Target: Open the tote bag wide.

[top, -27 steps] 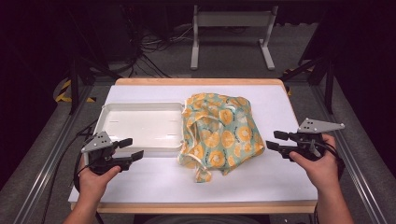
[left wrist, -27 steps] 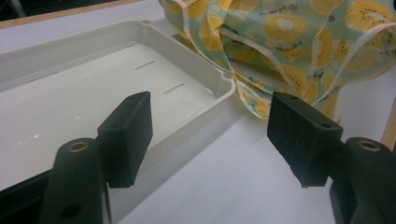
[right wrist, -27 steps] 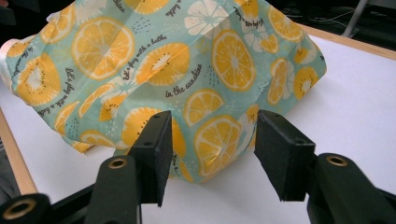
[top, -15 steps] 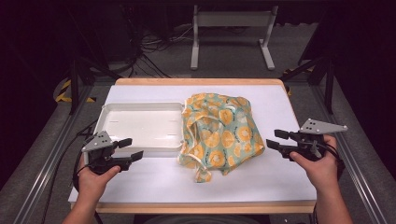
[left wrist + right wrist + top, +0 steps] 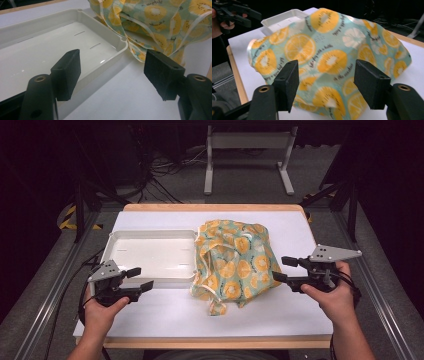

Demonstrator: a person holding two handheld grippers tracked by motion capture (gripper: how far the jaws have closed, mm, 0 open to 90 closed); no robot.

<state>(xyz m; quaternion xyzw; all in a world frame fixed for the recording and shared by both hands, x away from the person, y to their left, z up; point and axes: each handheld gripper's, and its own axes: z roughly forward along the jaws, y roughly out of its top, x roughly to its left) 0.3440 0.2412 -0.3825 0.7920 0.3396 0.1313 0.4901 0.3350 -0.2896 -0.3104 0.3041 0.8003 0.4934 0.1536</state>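
A crumpled cloth [image 5: 233,264] printed with orange and kiwi slices on pale green lies in the middle of the white tabletop [image 5: 165,312]. Its left edge drapes over the right rim of a shallow white tray [image 5: 150,256]. My left gripper [image 5: 139,279] hovers open at the tray's near left corner, nothing between its jaws. My right gripper [image 5: 281,269] is open just right of the cloth, pointing at it without touching. The cloth [image 5: 329,57] bulges ahead of the right jaws, and the tray [image 5: 50,53] and cloth [image 5: 160,22] lie beyond the left jaws.
The table has a wooden edge [image 5: 210,342] at the front. Metal rails [image 5: 45,320] run along both sides, and a grey stand [image 5: 247,157] and cables sit on the floor behind. In the right gripper view the other hand's gripper [image 5: 234,15] is at the far left.
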